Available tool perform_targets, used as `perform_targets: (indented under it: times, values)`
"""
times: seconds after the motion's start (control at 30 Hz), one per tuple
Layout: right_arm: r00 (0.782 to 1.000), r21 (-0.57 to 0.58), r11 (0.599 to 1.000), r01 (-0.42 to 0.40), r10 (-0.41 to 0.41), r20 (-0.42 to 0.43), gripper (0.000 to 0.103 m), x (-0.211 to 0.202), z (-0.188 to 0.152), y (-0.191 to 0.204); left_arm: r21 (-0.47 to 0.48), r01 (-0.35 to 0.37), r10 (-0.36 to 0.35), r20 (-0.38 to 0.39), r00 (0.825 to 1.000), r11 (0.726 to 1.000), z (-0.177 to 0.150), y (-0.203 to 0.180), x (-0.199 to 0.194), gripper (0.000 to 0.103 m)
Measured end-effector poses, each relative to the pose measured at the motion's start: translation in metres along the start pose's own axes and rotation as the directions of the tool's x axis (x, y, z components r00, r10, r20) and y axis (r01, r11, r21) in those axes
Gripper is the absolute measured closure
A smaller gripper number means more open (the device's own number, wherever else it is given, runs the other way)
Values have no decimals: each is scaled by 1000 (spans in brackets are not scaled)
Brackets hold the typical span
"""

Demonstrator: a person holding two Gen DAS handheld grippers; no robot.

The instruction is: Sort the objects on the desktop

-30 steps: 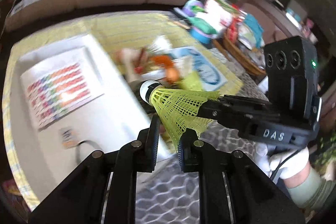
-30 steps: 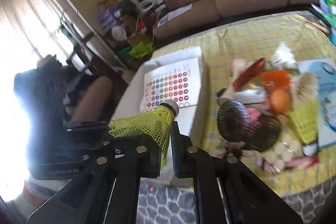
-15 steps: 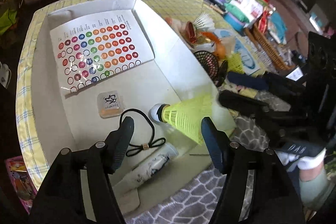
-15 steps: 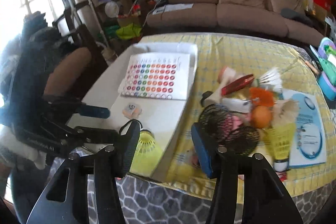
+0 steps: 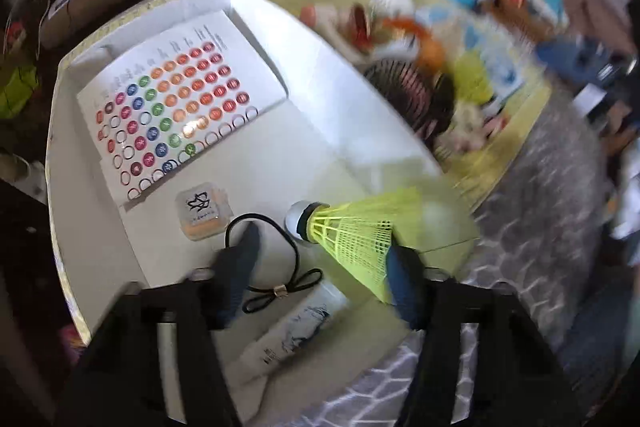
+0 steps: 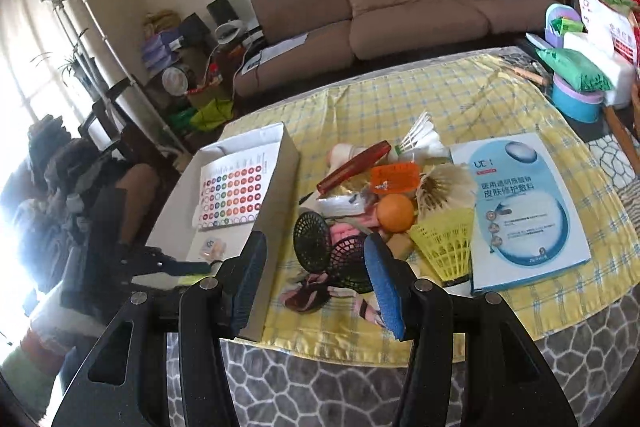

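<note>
Five items sat in the white box (image 5: 360,131), including the yellow shuttlecock (image 5: 356,235). Left gripper (image 5: 320,267) and right gripper (image 6: 316,279) gaped, empty. Pile (image 6: 380,203) on tablecloth still unsorted.

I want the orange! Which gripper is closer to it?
Right. The right gripper hangs open just short of the orange in the pile. The left gripper is over the white box, beside the pile.

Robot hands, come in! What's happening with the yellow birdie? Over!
Left gripper open. Right gripper open, empty. Yellow shuttlecock lying in the white box. Hair tie right beside it.
</note>
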State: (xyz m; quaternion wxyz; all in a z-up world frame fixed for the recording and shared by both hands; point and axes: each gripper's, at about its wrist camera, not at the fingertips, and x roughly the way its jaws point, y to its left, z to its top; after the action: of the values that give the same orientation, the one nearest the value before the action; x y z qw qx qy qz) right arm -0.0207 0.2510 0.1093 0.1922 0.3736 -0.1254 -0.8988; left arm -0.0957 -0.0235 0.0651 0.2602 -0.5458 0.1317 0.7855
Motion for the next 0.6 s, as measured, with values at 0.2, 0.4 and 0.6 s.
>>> perform_targets:
  times: [0.2,0.4,0.6]
  values:
    - [1000,-29,1000,-2,2,-12,49,6,-3,7,51,-182,183,-5,983,982,4,1,20,90]
    - [1000,-46,999,-3,2,-22,49,10,-5,12,20,-210,207,119,971,977,13,-6,5,93]
    - [1000,-27,1000,4,-4,-12,49,6,-3,5,66,-77,74,42,996,995,4,-19,8,70]
